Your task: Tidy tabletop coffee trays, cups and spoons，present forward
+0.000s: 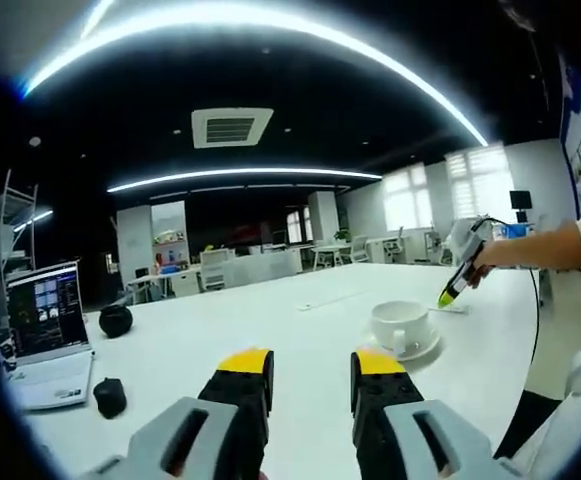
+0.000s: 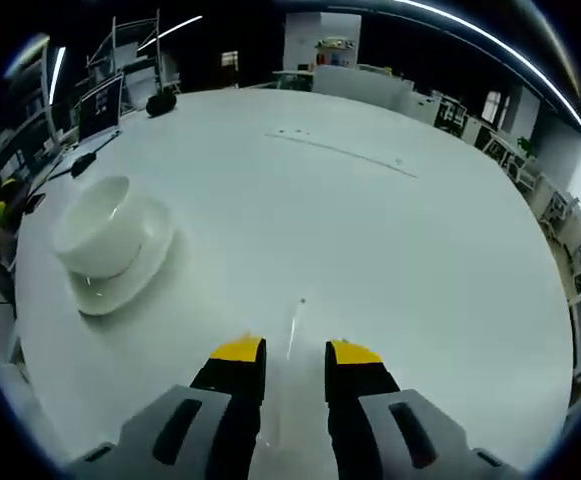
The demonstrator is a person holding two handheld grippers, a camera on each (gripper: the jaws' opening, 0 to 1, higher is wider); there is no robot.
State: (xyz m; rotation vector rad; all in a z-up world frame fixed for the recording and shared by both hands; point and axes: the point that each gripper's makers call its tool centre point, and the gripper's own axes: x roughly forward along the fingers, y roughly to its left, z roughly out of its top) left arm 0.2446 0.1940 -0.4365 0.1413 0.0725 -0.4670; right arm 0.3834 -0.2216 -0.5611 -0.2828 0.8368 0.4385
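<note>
A white coffee cup (image 1: 400, 322) stands on its white saucer (image 1: 416, 350) on the white table, right of and beyond my left gripper (image 1: 310, 365), which is open and holds nothing. In the right gripper view the cup (image 2: 98, 226) and saucer (image 2: 130, 275) lie to the left. A thin pale spoon (image 2: 293, 330) lies on the table just ahead of my right gripper (image 2: 295, 352), in line with the gap between its open jaws. The right gripper (image 1: 450, 295), held in a person's hand, points down at the table just past the cup.
An open laptop (image 1: 45, 325) sits at the table's left edge, with two black objects (image 1: 115, 320) (image 1: 110, 397) near it. The person's arm (image 1: 530, 248) reaches in from the right. Bare table (image 2: 390, 250) spreads ahead of the right gripper. Desks and chairs stand far behind.
</note>
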